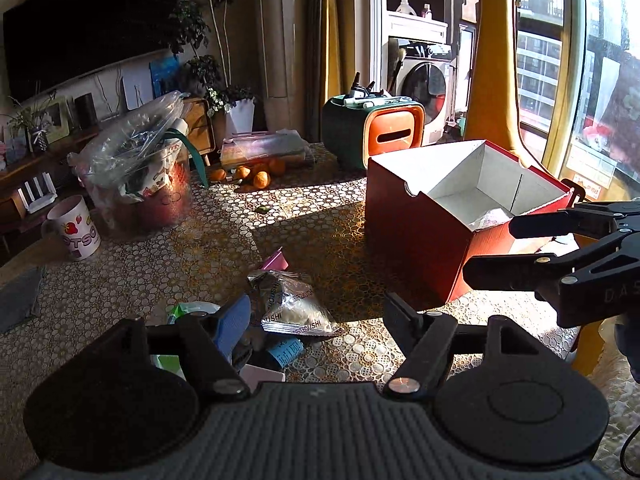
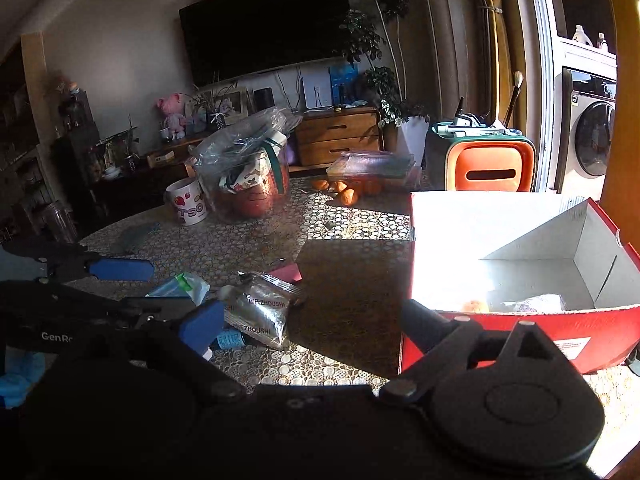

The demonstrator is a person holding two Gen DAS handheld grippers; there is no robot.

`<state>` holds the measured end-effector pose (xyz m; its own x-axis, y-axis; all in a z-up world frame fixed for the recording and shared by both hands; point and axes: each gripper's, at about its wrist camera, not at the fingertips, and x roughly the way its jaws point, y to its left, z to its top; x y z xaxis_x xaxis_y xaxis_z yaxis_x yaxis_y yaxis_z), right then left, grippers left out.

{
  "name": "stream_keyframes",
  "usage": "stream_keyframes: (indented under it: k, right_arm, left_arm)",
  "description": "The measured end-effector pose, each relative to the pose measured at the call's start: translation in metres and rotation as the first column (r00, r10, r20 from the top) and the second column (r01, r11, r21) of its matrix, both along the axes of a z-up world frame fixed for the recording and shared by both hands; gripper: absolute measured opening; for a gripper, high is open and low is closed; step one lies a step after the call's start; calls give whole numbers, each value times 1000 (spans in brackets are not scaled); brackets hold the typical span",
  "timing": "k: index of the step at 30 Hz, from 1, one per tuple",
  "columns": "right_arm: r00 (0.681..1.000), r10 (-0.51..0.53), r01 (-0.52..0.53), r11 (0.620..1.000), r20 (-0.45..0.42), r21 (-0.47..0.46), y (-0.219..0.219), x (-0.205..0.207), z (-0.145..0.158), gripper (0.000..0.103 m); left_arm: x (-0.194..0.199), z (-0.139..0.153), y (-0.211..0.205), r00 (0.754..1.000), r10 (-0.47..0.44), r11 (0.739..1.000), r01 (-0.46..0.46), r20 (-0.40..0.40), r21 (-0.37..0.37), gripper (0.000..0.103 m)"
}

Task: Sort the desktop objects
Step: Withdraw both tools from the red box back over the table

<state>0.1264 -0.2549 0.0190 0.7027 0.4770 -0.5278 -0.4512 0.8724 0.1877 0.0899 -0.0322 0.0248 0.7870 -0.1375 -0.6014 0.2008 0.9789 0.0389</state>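
A silver snack packet (image 1: pixel 289 304) (image 2: pixel 260 312) lies on the patterned table with a pink wrapper (image 1: pixel 274 261), a green-white packet (image 2: pixel 180 286) and a small blue tube (image 1: pixel 285 351) (image 2: pixel 230 339) around it. My left gripper (image 1: pixel 316 312) is open just before this pile, empty. An open red box (image 1: pixel 416 232) (image 2: pixel 520 324) stands to the right with a few items inside. My right gripper (image 2: pixel 308 320) is open and empty at the box's near left corner; it also shows in the left wrist view (image 1: pixel 488 248).
A clear bucket with a plastic bag (image 1: pixel 140 176), a strawberry mug (image 1: pixel 74 228), oranges (image 1: pixel 256 174) and an orange-green container with pens (image 1: pixel 376 128) stand at the table's far side. Sunlight falls across the middle.
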Motion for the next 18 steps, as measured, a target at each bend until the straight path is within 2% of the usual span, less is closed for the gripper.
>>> stream_keyframes:
  k: [18]
  right_arm:
    - [1000,22,-22,1000,-8,-2,54,-19,-11,99]
  left_arm:
    - [-49,-18,62,996,86,995,-84,30,-60,87]
